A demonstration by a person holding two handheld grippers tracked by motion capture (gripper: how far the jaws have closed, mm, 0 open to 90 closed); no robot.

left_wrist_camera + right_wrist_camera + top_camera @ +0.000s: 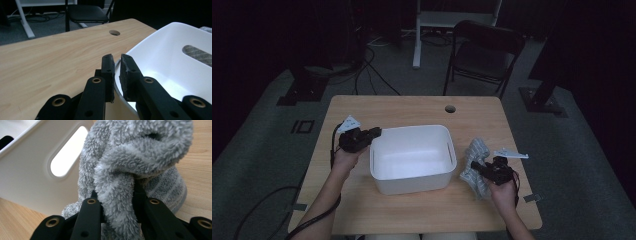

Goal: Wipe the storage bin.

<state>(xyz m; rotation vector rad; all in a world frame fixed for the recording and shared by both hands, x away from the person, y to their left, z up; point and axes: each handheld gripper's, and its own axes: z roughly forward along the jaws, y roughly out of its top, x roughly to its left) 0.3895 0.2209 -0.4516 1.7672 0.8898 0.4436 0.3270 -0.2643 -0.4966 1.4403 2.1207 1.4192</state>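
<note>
A grey fluffy towel (140,167) is held at the right of the white bin (412,155), just beside the bin's right wall and its slotted handle, above the wooden table (412,107) near the table's right edge. A fold of the towel is pinched between the jaws of the right gripper (484,169), which are closed tightly on the pile; in the right gripper view the cloth is seen bulging up and over the jaws, with its striped part hanging behind toward the table top. The bin is placed near the middle of the table, a little toward the near edge, and nothing is seen inside it. Its left rim is clamped by the left gripper (117,65), whose jaws are drawn nearly together, one outside the wall and one inside, with the thin white edge caught between them. The left gripper is seen at the bin's far left corner in the high view. A round hole (450,108) is cut in the table near the far edge. Beyond the table a dark folding chair (484,52) is stood on the grey floor.
</note>
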